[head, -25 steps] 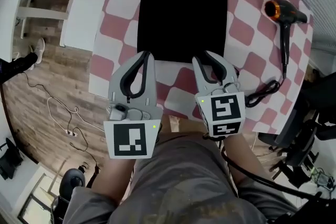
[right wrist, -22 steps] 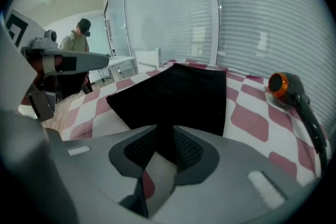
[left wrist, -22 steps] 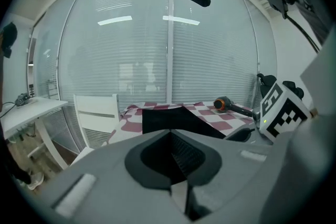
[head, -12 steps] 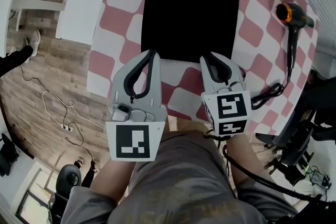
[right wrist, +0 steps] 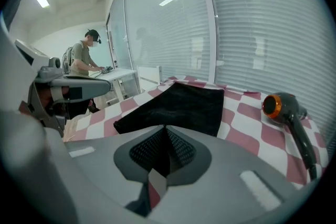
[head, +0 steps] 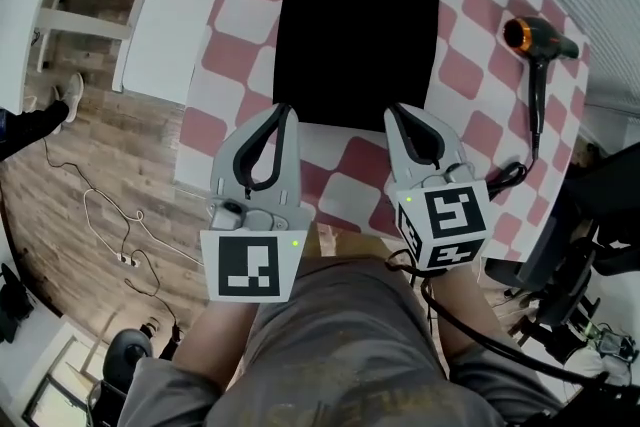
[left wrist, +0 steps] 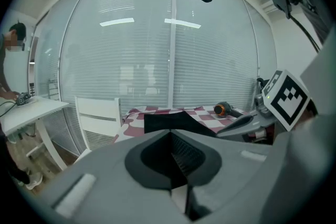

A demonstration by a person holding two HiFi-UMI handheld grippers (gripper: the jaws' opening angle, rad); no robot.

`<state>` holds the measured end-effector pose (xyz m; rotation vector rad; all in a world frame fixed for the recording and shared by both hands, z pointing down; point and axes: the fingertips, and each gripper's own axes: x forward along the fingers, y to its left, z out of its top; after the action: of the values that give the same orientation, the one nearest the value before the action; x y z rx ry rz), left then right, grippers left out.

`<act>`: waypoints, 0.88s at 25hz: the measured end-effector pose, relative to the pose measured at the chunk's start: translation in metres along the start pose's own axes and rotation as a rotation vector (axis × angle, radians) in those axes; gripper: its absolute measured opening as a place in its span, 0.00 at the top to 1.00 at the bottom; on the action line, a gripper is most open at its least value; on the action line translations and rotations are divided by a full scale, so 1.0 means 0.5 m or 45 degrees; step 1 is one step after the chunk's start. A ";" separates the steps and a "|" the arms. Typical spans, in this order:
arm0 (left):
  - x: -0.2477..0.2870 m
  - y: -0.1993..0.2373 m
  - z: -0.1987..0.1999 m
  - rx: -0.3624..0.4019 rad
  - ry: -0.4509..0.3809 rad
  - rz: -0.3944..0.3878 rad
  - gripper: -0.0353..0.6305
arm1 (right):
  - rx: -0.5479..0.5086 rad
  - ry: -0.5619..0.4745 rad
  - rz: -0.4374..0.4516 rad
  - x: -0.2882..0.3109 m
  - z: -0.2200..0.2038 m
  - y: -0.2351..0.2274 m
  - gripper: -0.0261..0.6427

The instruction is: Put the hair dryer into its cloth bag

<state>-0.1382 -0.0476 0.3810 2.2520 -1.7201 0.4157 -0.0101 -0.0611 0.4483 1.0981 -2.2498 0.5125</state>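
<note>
The black cloth bag (head: 357, 20) lies flat in the middle of the checked table. A black hair dryer (head: 535, 40) with an orange ring rests at the table's right side, its cord (head: 508, 177) trailing towards me. My left gripper (head: 283, 112) and right gripper (head: 394, 112) hover side by side at the bag's near edge, both shut with nothing between the jaws. In the left gripper view the bag (left wrist: 168, 121) and the dryer (left wrist: 223, 109) lie beyond the shut jaws. The right gripper view has the bag (right wrist: 178, 105) straight ahead and the dryer (right wrist: 281, 105) to the right.
The red and white tablecloth (head: 470, 75) covers the table. A white chair (head: 165, 25) stands at the table's left side. Cables (head: 110, 215) lie on the wooden floor. Black equipment (head: 580, 245) stands at the right. A person (right wrist: 86, 57) works at a far desk.
Both grippers stay shut at the bag's near edge. The head view has shifted a little; the bag and the hair dryer have not moved on the table.
</note>
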 end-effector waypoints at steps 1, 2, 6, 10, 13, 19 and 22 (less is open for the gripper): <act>-0.002 -0.003 0.008 0.008 -0.011 -0.003 0.95 | 0.003 -0.018 0.002 -0.005 0.013 0.000 0.91; -0.004 -0.005 0.016 0.015 -0.023 -0.007 0.95 | 0.005 -0.035 0.003 -0.011 0.028 0.000 0.91; -0.013 -0.015 0.058 0.066 -0.084 -0.028 0.95 | 0.004 -0.111 0.007 -0.031 0.093 0.000 0.91; -0.025 -0.023 0.103 0.135 -0.143 -0.044 0.95 | -0.009 -0.177 0.008 -0.049 0.157 0.003 0.91; -0.033 -0.028 0.135 0.185 -0.176 -0.060 0.95 | -0.022 -0.221 0.003 -0.059 0.201 0.006 0.91; -0.029 -0.051 0.168 0.236 -0.186 -0.150 0.85 | -0.080 -0.294 -0.017 -0.068 0.262 0.014 0.91; -0.016 -0.068 0.165 0.251 -0.164 -0.209 0.78 | -0.091 -0.302 -0.026 -0.067 0.269 0.015 0.91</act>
<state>-0.1023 -0.0637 0.3005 2.5902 -1.5982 0.4282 -0.0437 -0.1128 0.3236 1.1974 -2.4367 0.3042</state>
